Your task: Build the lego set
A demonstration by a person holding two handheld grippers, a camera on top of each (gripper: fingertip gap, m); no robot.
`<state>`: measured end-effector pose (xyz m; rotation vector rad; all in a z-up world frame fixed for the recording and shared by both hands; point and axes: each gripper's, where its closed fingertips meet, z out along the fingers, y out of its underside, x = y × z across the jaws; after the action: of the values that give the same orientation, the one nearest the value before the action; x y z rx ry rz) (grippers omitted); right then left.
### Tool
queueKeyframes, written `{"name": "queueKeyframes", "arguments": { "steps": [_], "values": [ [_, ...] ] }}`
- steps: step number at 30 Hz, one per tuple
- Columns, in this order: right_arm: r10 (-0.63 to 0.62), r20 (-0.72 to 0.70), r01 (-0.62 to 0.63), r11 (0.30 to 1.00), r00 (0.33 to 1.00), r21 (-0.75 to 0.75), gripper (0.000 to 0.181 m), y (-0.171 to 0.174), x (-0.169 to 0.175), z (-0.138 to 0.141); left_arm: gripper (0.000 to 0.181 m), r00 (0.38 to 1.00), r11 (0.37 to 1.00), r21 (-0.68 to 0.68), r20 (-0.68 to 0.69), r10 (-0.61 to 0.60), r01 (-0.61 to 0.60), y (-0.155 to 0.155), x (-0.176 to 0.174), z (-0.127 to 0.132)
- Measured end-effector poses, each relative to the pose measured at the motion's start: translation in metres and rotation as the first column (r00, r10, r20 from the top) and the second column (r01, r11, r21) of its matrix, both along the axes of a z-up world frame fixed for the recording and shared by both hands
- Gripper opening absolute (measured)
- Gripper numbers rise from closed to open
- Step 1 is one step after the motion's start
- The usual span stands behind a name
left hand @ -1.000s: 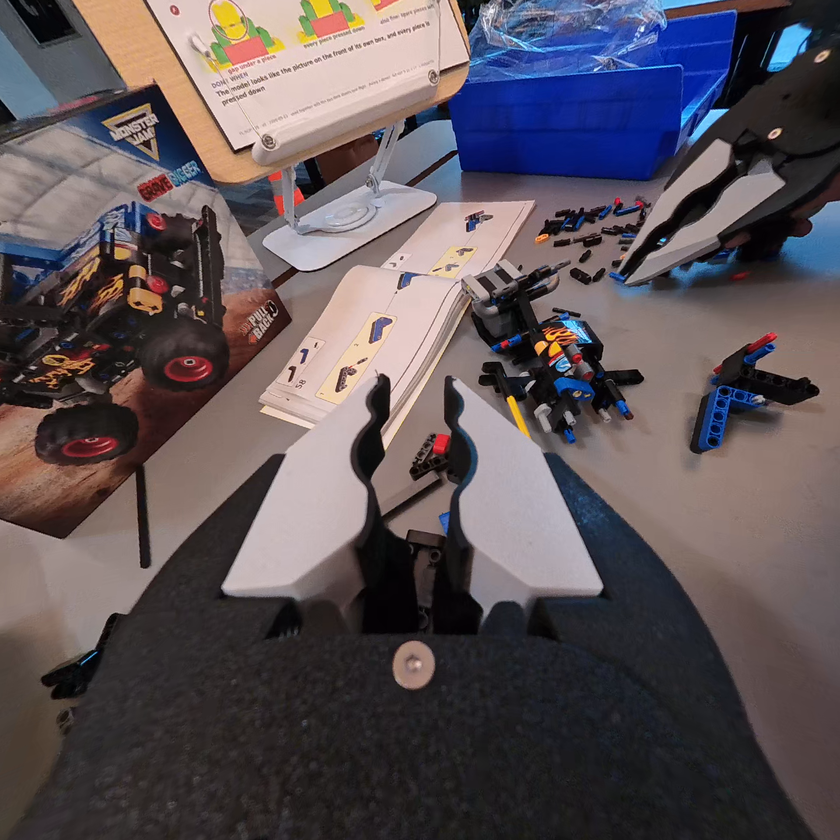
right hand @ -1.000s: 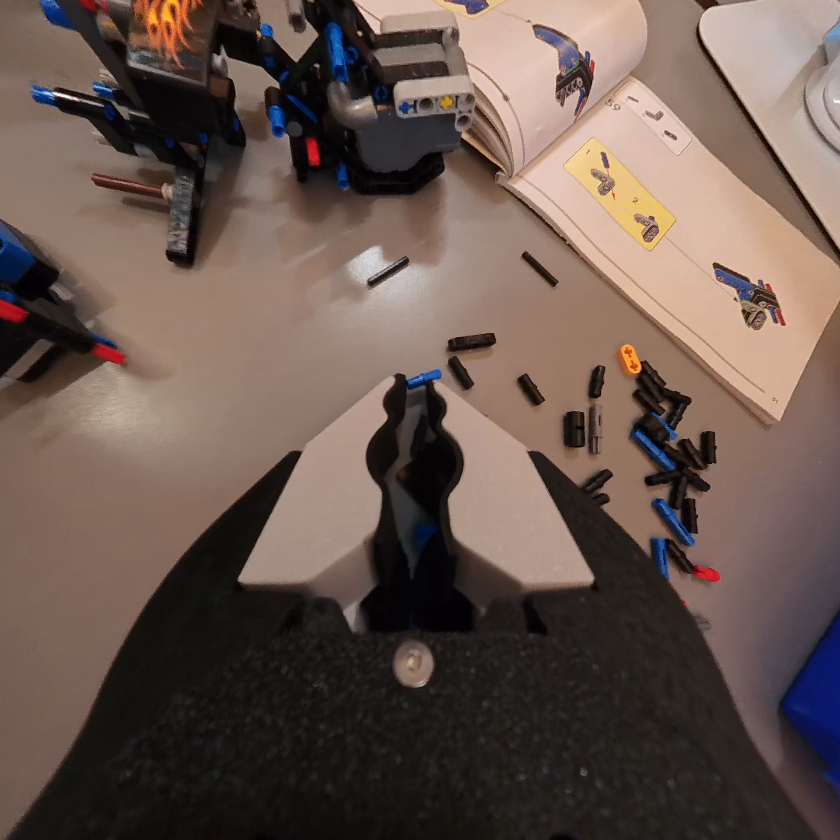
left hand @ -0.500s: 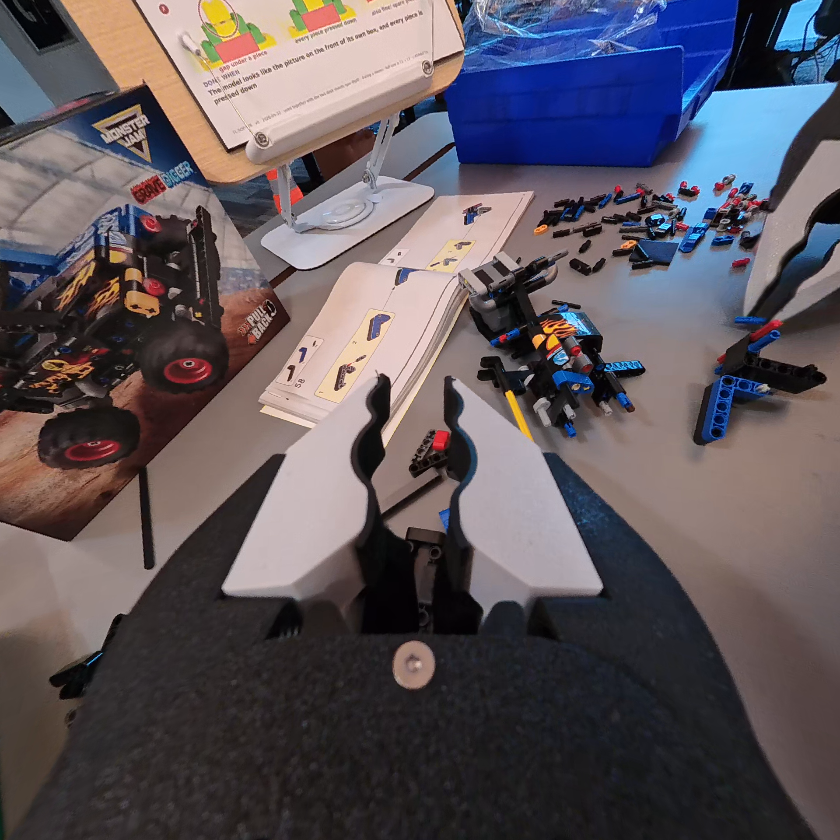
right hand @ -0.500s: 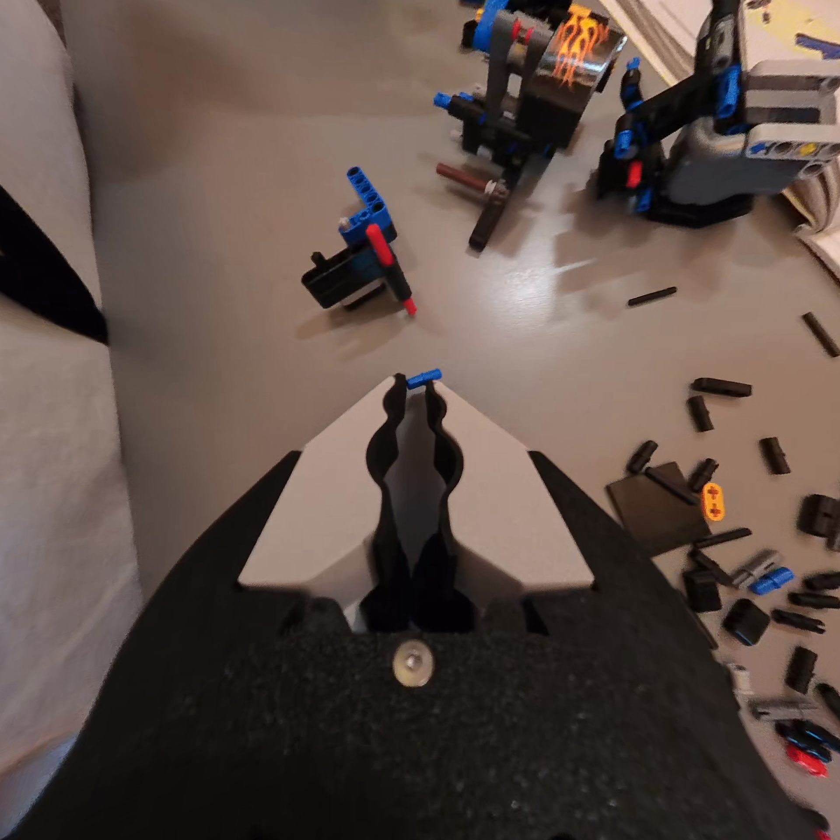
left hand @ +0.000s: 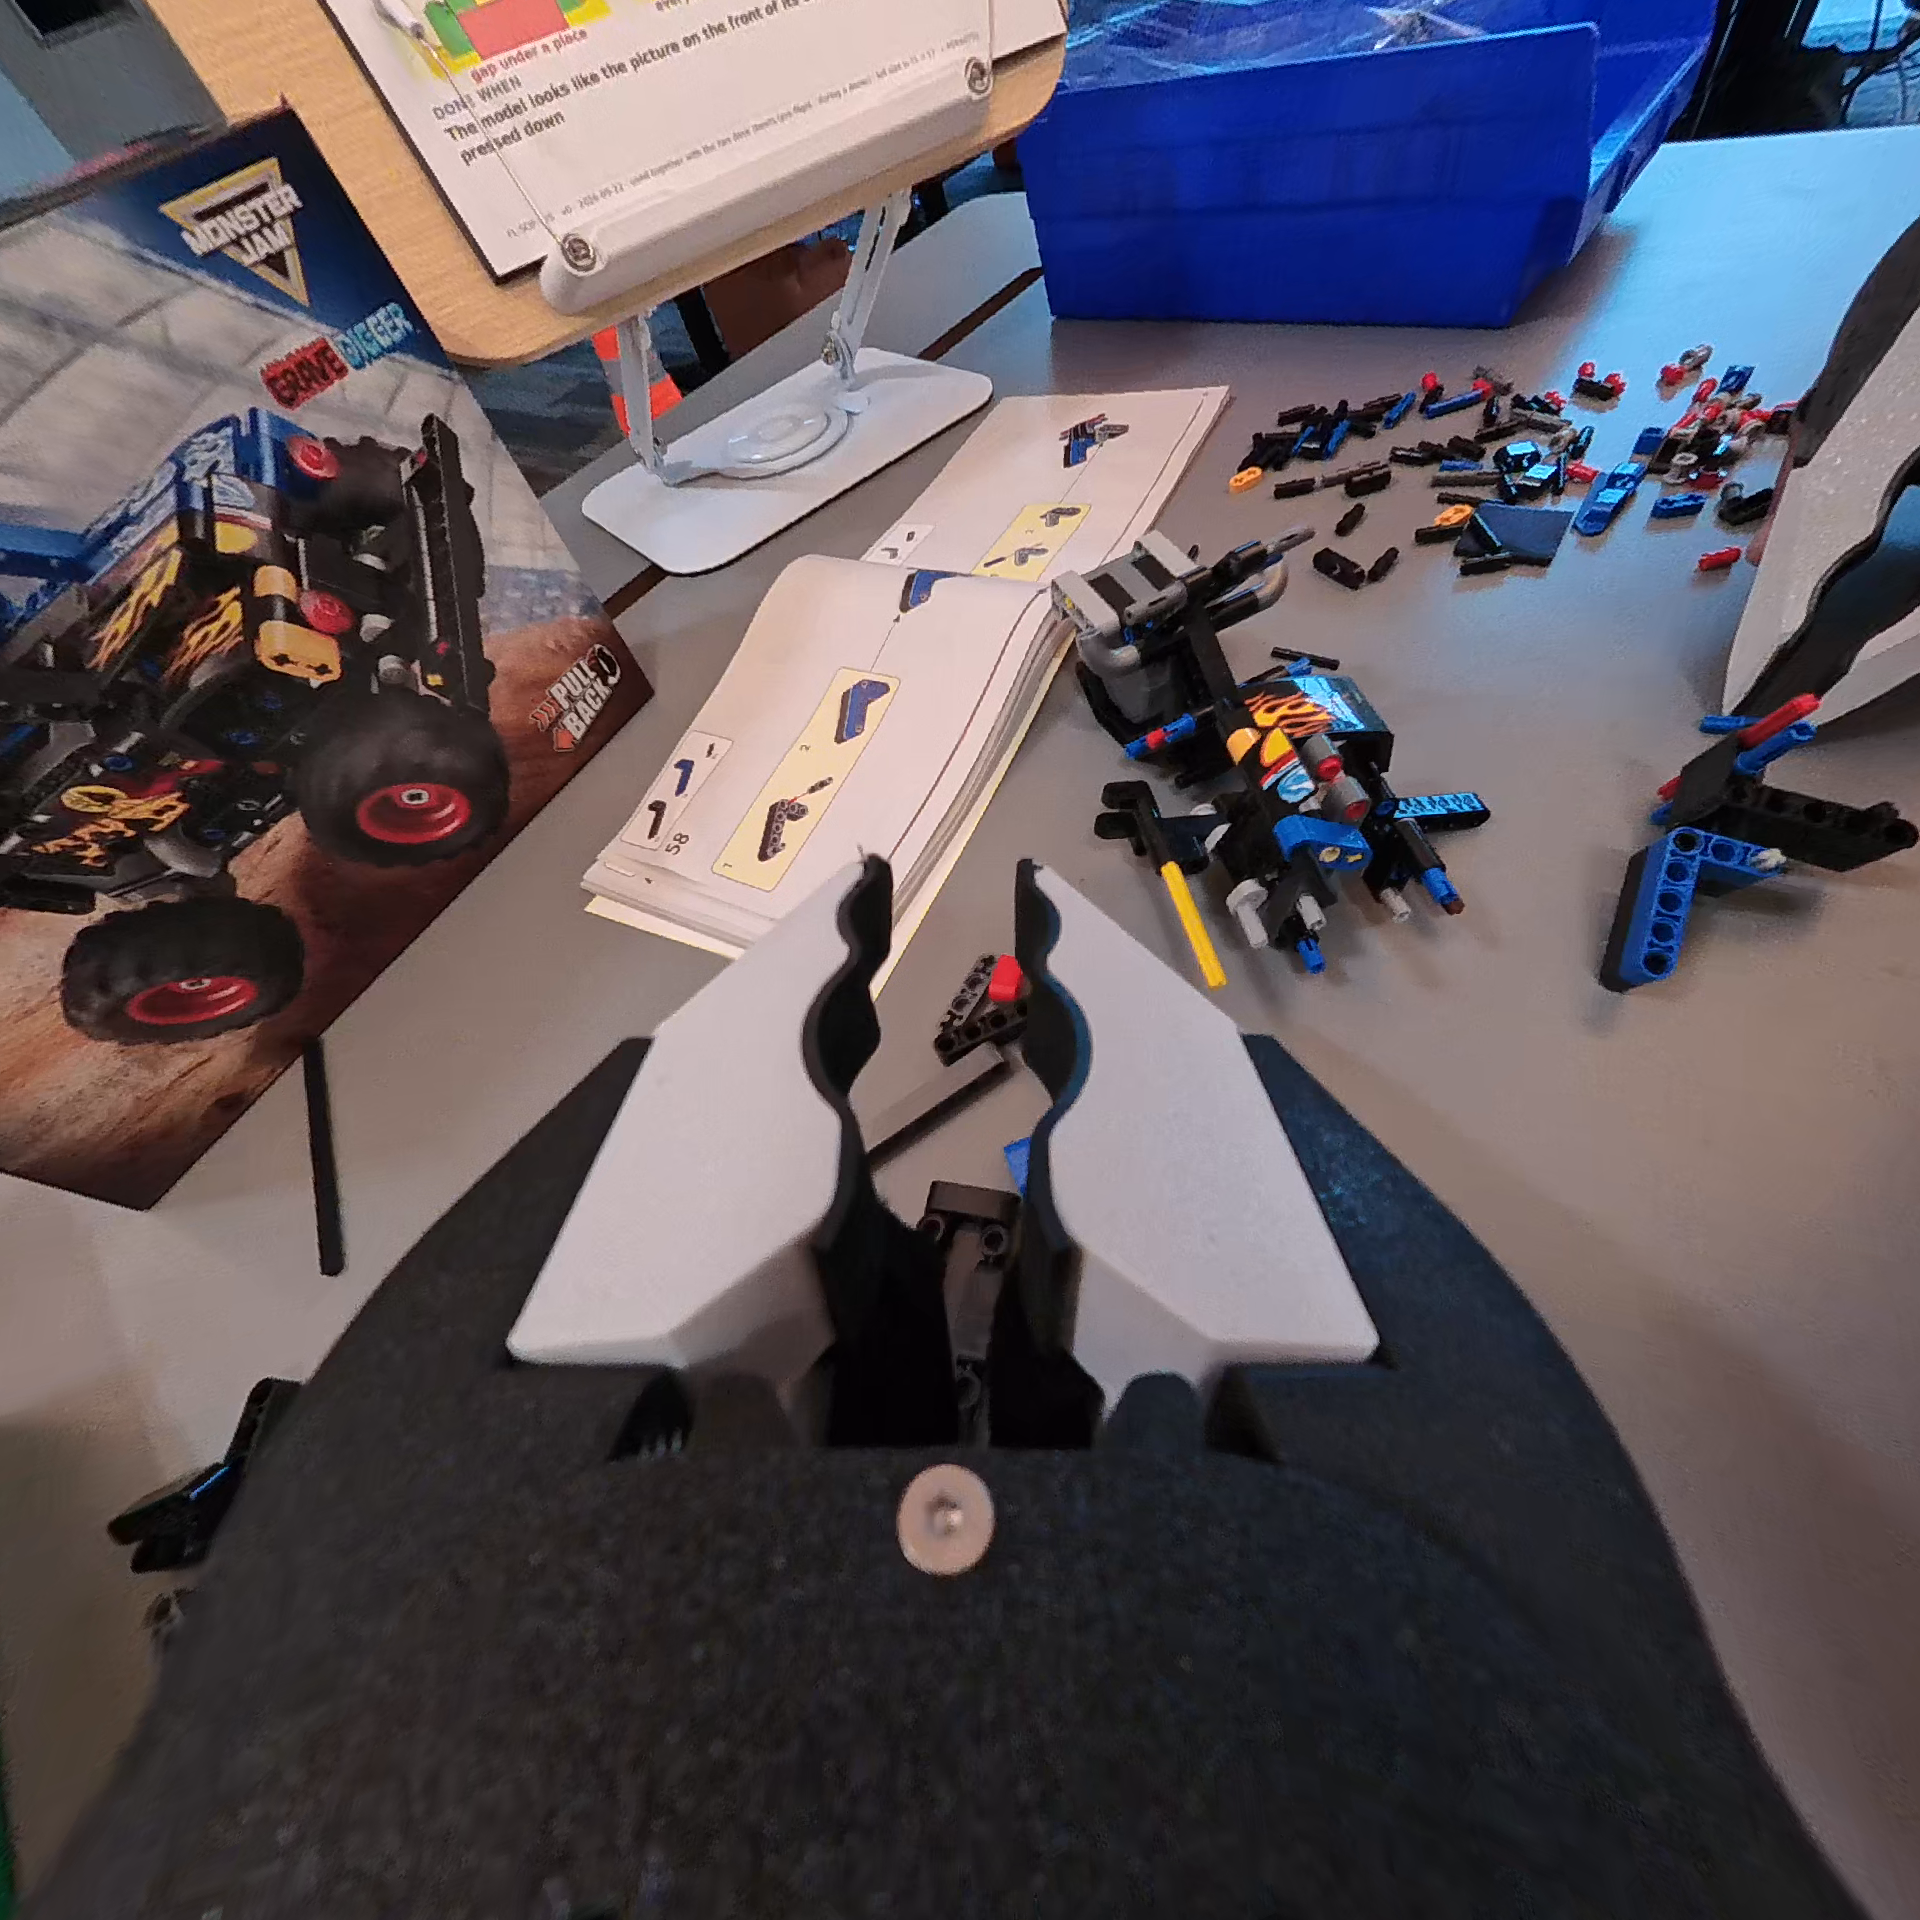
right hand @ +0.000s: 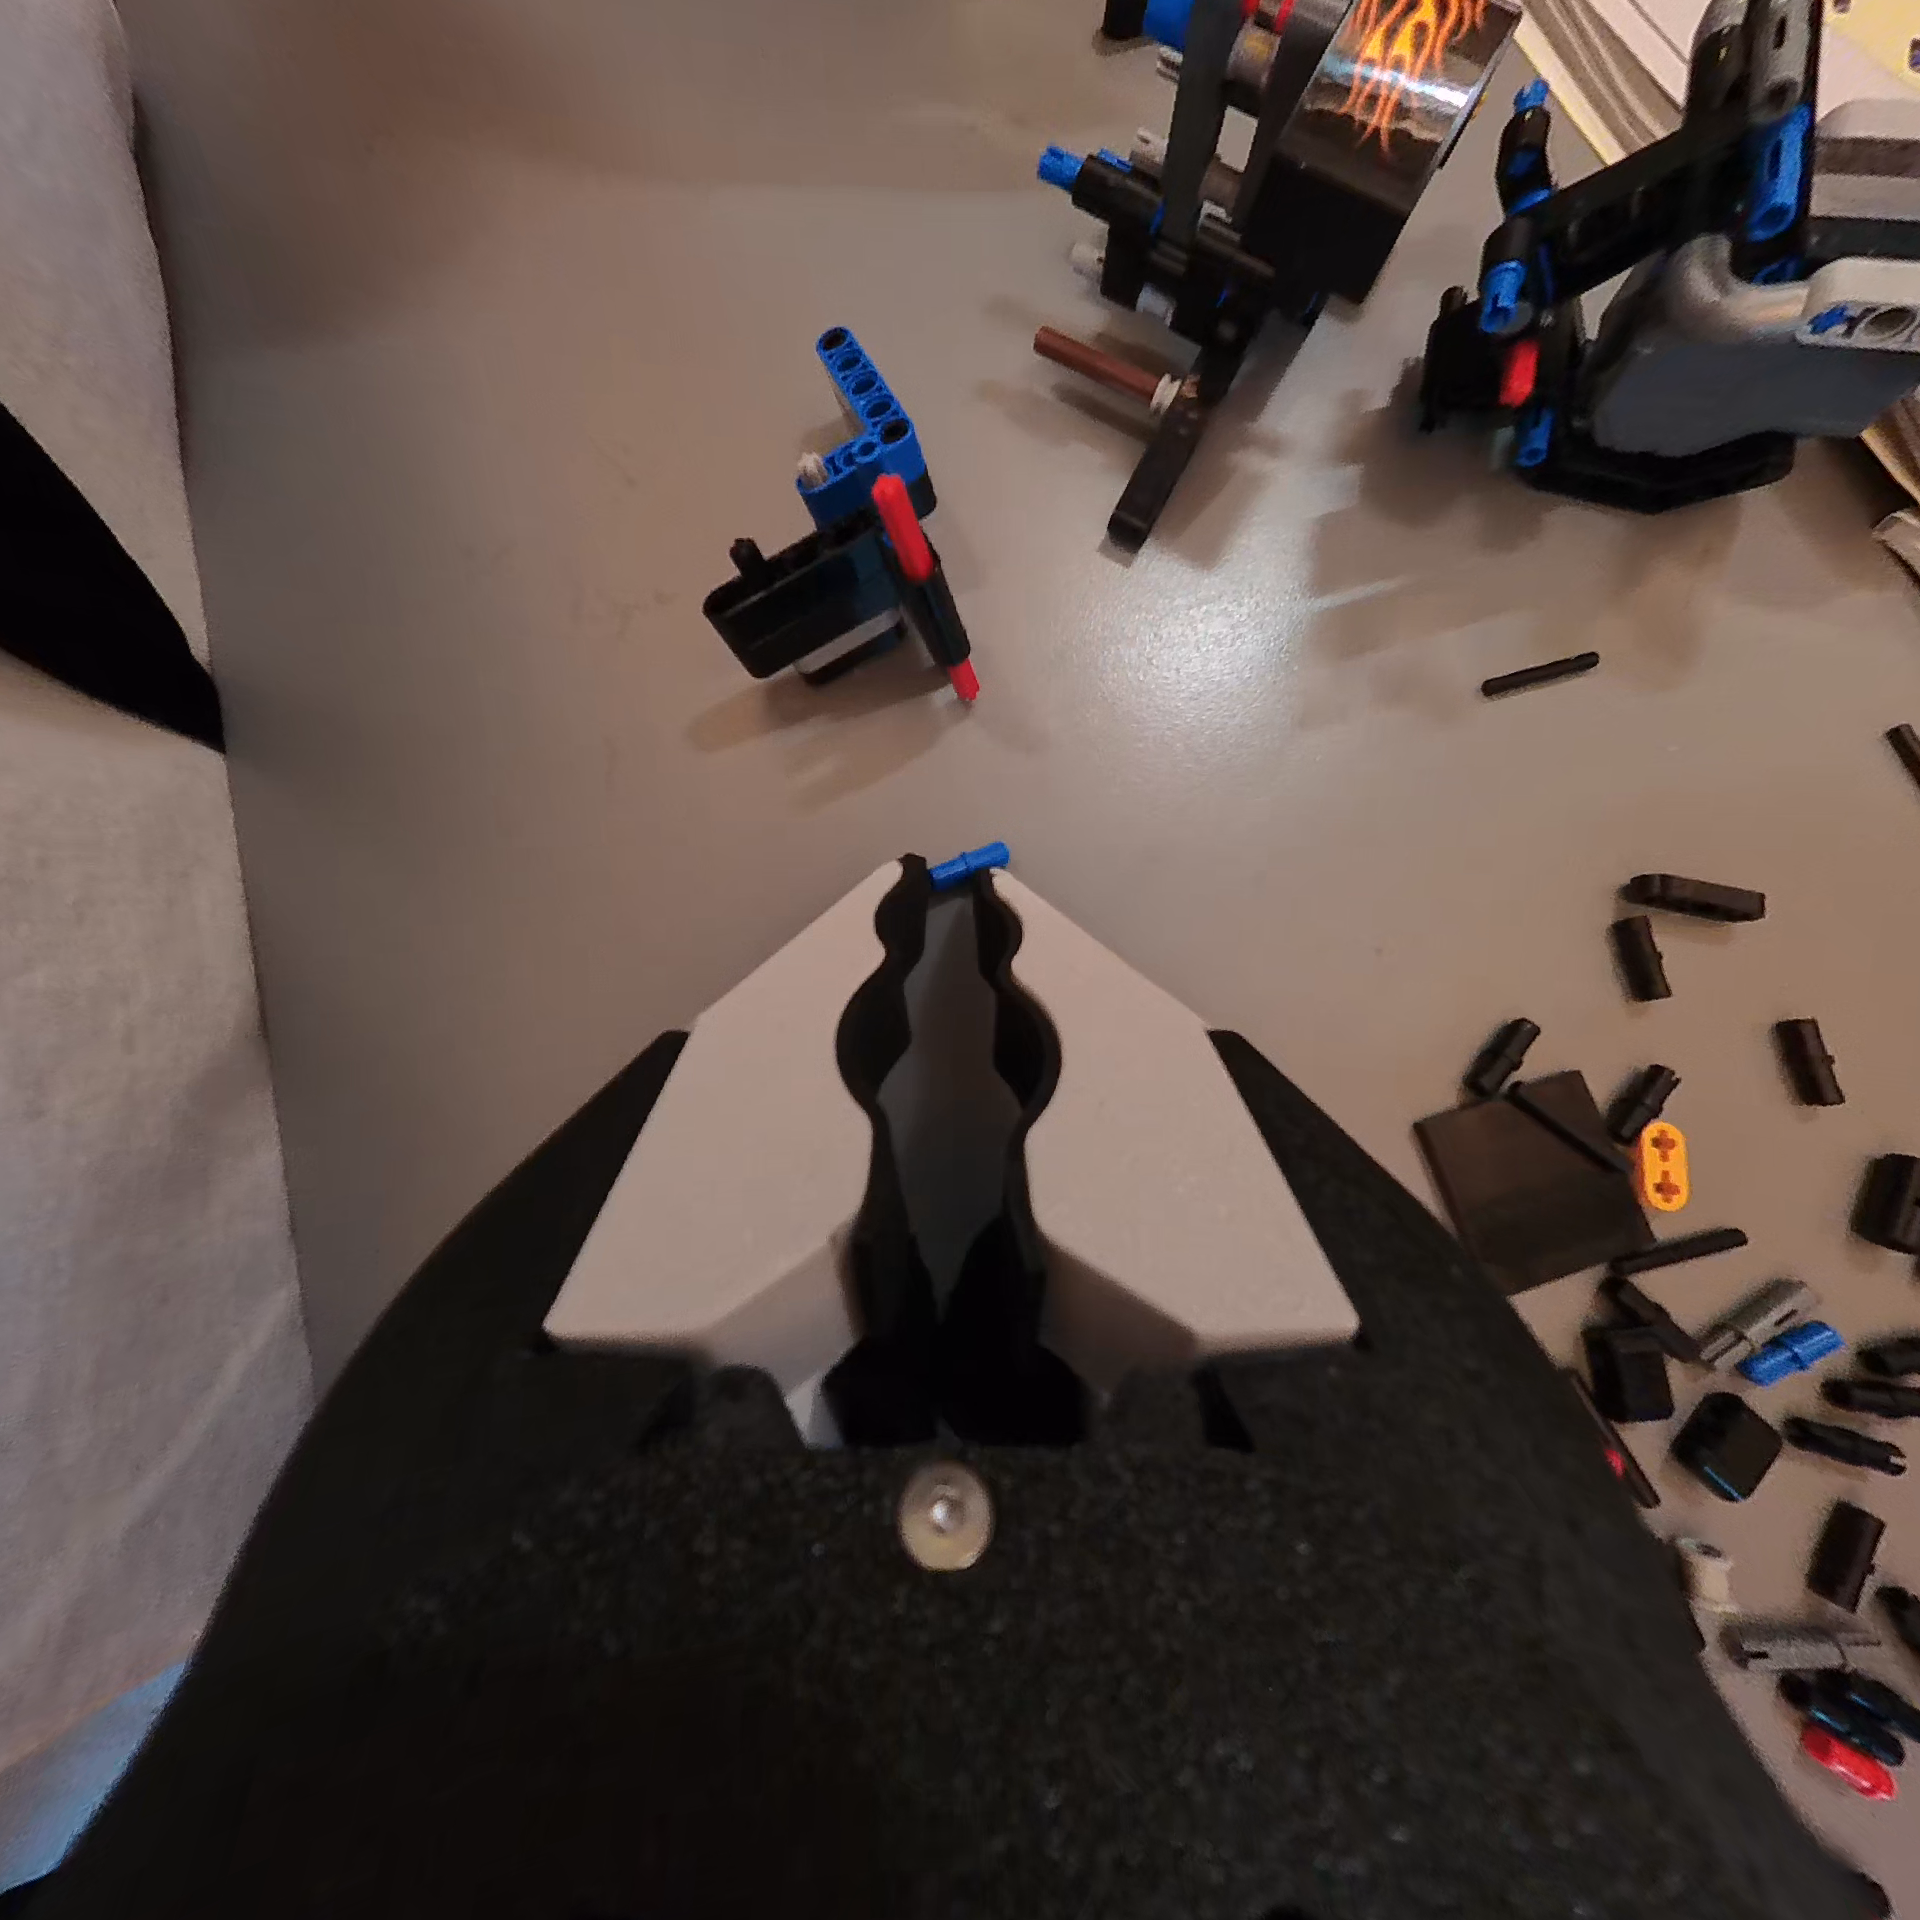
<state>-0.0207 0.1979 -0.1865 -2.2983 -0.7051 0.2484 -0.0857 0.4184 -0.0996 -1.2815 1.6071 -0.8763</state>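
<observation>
My right gripper is shut on a small blue pin at its fingertips, a short way above the table and near a blue and black sub-assembly with a red axle. That sub-assembly also shows in the left wrist view, with the right gripper just behind it. My left gripper is open and empty over a small black piece with a red pin. The half-built truck chassis with a flame sticker lies beside the open instruction booklet.
Loose black, blue and red pins lie at the back right, in front of a blue bin. The set's box stands at the left. A stand with an instruction sheet is behind the booklet. A black axle lies near the box. Tip to tip, the grippers are about 25 cm apart.
My right gripper has carried the blue pin away from the loose pile and over to the blue and black sub-assembly. My left gripper has stayed open in place.
</observation>
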Motion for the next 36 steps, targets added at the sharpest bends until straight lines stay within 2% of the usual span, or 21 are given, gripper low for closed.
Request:
{"name": "queueKeyframes", "arguments": {
  "steps": [6, 8, 11, 13, 15, 18, 21, 25, 28, 30, 32, 36],
  "values": [
    [-0.028, -0.076, 0.033, 0.997, 0.997, 0.068, 0.020, 0.007, 0.005, 0.014, 0.022, 0.998, 0.996, -0.064, -0.035, 0.059, -0.061, 0.018, -0.008, 0.001],
    [-0.051, -0.124, 0.066, 0.990, 0.991, 0.122, 0.025, 0.012, 0.012, 0.027, 0.023, 0.990, 0.979, -0.160, -0.074, 0.119, -0.130, 0.031, -0.020, 0.006],
    [-0.117, -0.225, 0.166, 0.963, 0.967, 0.214, 0.035, 0.022, 0.030, 0.049, 0.026, 0.963, 0.890, -0.394, -0.223, 0.150, -0.230, 0.037, -0.053, -0.001],
    [-0.181, -0.266, 0.247, 0.939, 0.947, 0.238, 0.042, 0.027, 0.048, 0.058, 0.031, 0.929, 0.840, -0.446, -0.330, 0.167, -0.310, 0.037, -0.078, -0.009],
    [-0.233, -0.319, 0.318, 0.916, 0.919, 0.245, 0.049, 0.032, 0.064, 0.062, 0.040, 0.882, 0.828, -0.376, -0.388, 0.267, -0.416, 0.046, -0.101, -0.014],
    [-0.297, -0.388, 0.393, 0.899, 0.872, 0.193, 0.042, 0.036, 0.080, 0.061, 0.041, 0.832, 0.821, -0.282, -0.423, 0.358, -0.496, 0.049, -0.130, -0.015],
    [-0.306, -0.425, 0.407, 0.898, 0.852, 0.170, 0.041, 0.039, 0.083, 0.058, 0.044, 0.811, 0.830, -0.242, -0.464, 0.356, -0.502, 0.036, -0.152, -0.019],
    [-0.304, -0.357, 0.413, 0.865, 0.883, 0.285, 0.039, 0.043, 0.090, 0.063, 0.048, 0.761, 0.799, -0.261, -0.556, 0.334, -0.542, 0.022, -0.182, -0.030],
    [-0.291, -0.321, 0.394, 0.860, 0.901, 0.325, 0.037, 0.043, 0.090, 0.066, 0.048, 0.782, 0.795, -0.305, -0.541, 0.309, -0.525, 0.016, -0.178, -0.031],
    [-0.297, -0.305, 0.393, 0.856, 0.905, 0.335, 0.033, 0.042, 0.092, 0.066, 0.048, 0.796, 0.816, -0.286, -0.522, 0.307, -0.502, 0.022, -0.165, -0.031],
    [-0.298, -0.309, 0.397, 0.855, 0.903, 0.334, 0.032, 0.041, 0.093, 0.066, 0.047, 0.794, 0.836, -0.221, -0.502, 0.344, -0.502, 0.040, -0.149, -0.031],
    [-0.283, -0.321, 0.386, 0.862, 0.904, 0.328, 0.029, 0.038, 0.089, 0.066, 0.031, 0.720, 0.865, -0.014, -0.561, 0.408, -0.502, 0.084, -0.125, -0.050]
  ]
}}
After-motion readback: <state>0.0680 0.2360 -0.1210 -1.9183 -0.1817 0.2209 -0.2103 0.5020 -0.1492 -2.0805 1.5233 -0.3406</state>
